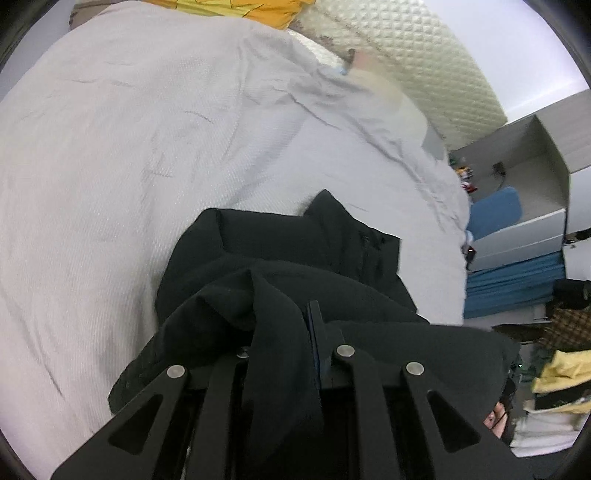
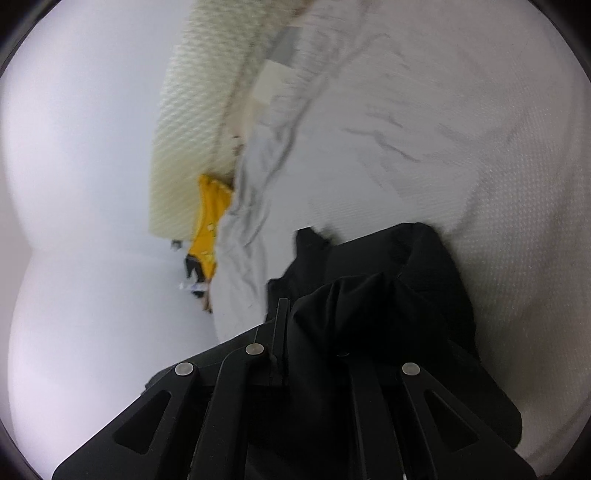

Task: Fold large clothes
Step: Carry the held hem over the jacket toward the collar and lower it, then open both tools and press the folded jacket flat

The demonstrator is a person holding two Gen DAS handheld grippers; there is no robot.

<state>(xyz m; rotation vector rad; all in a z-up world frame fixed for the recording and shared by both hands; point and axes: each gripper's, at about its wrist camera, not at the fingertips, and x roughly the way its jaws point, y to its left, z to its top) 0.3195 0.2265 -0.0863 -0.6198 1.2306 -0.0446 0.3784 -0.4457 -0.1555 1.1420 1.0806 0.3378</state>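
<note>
A black garment (image 1: pixel 295 258) lies bunched on the white bed sheet (image 1: pixel 110 166), its collar end pointing away from me. My left gripper (image 1: pixel 295 332) is shut on a fold of the black garment, which drapes over its fingers. In the right wrist view my right gripper (image 2: pixel 306 328) is also shut on the black garment (image 2: pixel 388 280), with cloth hanging over the right finger. Both fingertips pairs are largely hidden by fabric.
A quilted cream headboard (image 1: pixel 406 48) and a yellow cloth (image 1: pixel 251 11) lie at the far side of the bed. White boxes (image 1: pixel 524 206), blue mats (image 1: pixel 509 280) and piled clothes (image 1: pixel 557 373) stand to the right of the bed. The sheet is wrinkled near the headboard (image 2: pixel 266 166).
</note>
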